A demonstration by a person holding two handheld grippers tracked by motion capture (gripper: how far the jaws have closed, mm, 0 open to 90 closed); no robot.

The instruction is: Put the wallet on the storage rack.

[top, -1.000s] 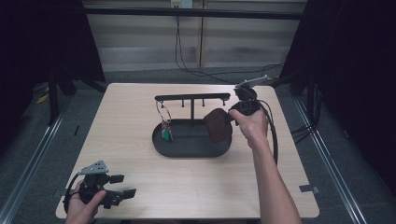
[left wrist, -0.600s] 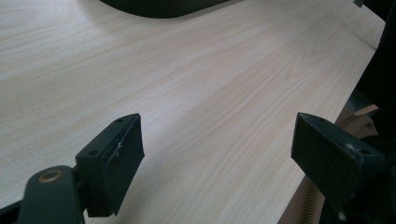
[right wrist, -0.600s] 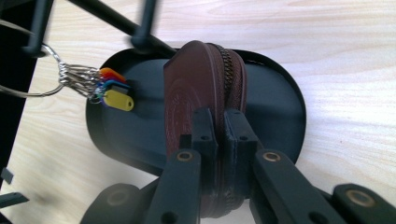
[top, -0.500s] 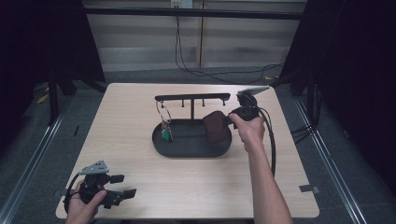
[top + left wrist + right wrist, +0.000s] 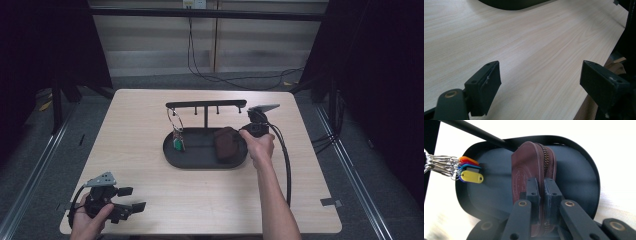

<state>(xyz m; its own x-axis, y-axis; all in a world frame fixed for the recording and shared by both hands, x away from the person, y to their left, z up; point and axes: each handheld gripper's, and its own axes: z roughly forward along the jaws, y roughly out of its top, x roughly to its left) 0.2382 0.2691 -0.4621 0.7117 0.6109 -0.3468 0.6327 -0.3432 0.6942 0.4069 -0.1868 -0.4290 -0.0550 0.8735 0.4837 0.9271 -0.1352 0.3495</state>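
A brown zipped leather pouch (image 5: 225, 143) (image 5: 534, 165) hangs over the right half of the black oval tray (image 5: 195, 159) (image 5: 584, 182). My right gripper (image 5: 239, 134) (image 5: 541, 185) is shut on the pouch's edge, held from the tray's right side. A bunch of keys with coloured tags (image 5: 177, 137) (image 5: 467, 170) hangs from a peg of the black rack (image 5: 206, 104) over the tray's left half. My left gripper (image 5: 131, 199) (image 5: 540, 80) rests at the table's front left corner, jaws wide apart with only bare wood between them.
The light wood table (image 5: 140, 120) has its front edge close to the left gripper. A cable (image 5: 286, 160) trails from the right gripper along the person's forearm. Dark floor and rails surround the table.
The right hand has come down with the pouch, from level with the rack's bar to just over the tray. The left hand has stayed put.
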